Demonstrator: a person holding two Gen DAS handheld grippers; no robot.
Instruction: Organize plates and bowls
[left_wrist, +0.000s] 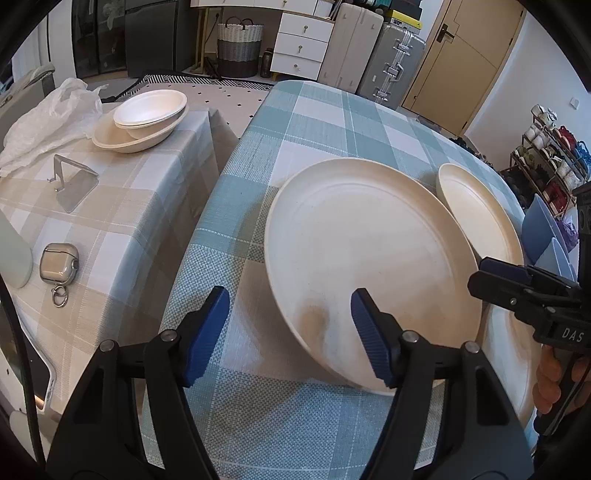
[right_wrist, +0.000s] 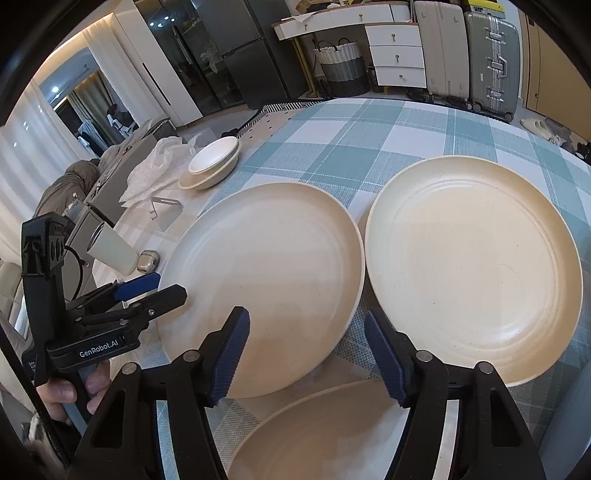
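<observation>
Three cream plates lie on the blue checked table. The left plate (left_wrist: 369, 258) (right_wrist: 269, 280) has its near edge between the open fingers of my left gripper (left_wrist: 290, 325), which holds nothing. A second plate (right_wrist: 472, 266) (left_wrist: 476, 214) lies to its right. A third plate (right_wrist: 325, 435) is nearest, below my open right gripper (right_wrist: 306, 350), which hovers over the gap between the plates. Stacked cream bowls (left_wrist: 147, 118) (right_wrist: 214, 162) sit on the side table. The left gripper (right_wrist: 147, 291) shows at the left plate's left rim in the right wrist view.
The beige checked side table (left_wrist: 129, 206) holds a white plastic bag (left_wrist: 48, 118), a metal stand (left_wrist: 72, 181), an earbud case (left_wrist: 59, 264) and a pale cup (right_wrist: 110, 251). A narrow gap separates the two tables. A shoe rack (left_wrist: 550, 166) stands to the right.
</observation>
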